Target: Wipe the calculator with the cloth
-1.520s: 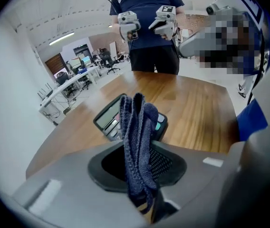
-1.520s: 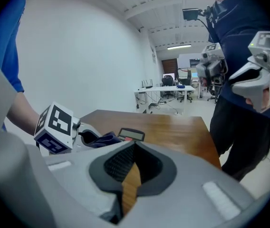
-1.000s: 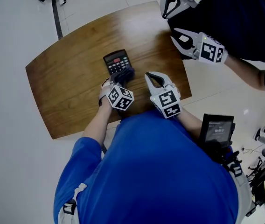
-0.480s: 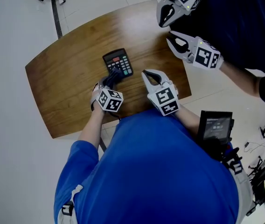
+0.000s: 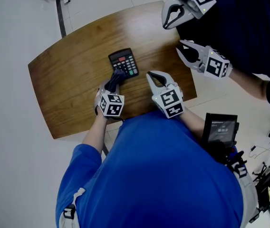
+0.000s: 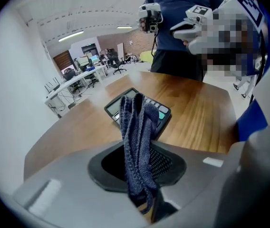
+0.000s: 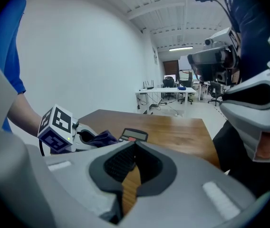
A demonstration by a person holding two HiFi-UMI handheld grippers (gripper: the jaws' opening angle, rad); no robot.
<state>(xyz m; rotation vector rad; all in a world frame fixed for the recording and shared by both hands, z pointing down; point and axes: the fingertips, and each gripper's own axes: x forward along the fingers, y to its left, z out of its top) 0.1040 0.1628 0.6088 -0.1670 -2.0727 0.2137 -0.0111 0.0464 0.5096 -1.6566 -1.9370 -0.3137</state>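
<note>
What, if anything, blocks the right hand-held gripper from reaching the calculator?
Likely nothing, so yes: only bare table separates the right hand-held gripper from the calculator; the cloth sits at its near-left corner.

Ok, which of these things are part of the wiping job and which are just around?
In the job:
calculator
dark blue cloth, clamped in the left gripper
wooden table under the calculator

Just around:
right gripper, shut and empty
another person's grippers across the table
black screen device off the table

Black calculator (image 5: 123, 62) lies flat, keys up, near the middle of the wooden table (image 5: 68, 80). I see the bunched dark-blue cloth (image 6: 137, 141), clamped in my left gripper (image 5: 111, 86), just nearer the table's front edge.
</note>
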